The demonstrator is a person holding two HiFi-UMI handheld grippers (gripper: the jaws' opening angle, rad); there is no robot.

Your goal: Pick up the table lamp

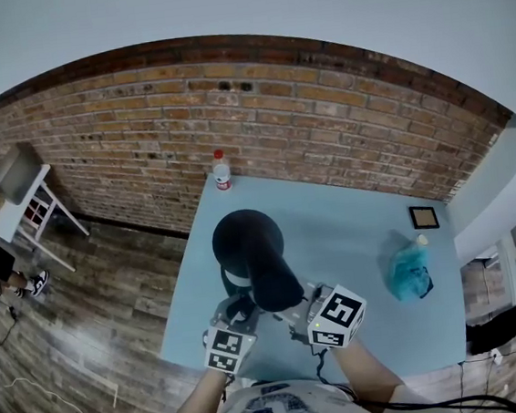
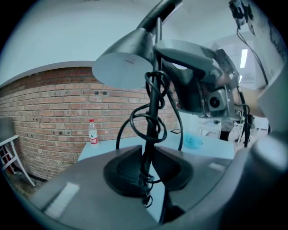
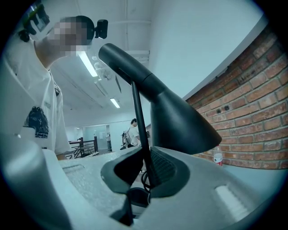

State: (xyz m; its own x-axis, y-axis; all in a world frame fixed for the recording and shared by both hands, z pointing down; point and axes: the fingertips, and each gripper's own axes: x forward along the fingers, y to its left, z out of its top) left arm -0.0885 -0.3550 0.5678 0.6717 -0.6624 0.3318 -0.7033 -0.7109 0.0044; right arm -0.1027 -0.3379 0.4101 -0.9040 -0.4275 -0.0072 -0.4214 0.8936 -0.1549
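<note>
The black table lamp hangs between my two grippers over the near part of the light blue table. Its cone shade points away from me and hides its base. In the left gripper view the thin stem, with the black cord looped around it, runs down between the pads of my left gripper, which is shut on it. My right gripper is shut on the same stem from the opposite side, under the shade. The right gripper shows facing the left one.
A water bottle with a red cap stands at the table's far edge by the brick wall. A blue plastic bag and a small framed square lie on the right. A white chair stands on the wooden floor at left.
</note>
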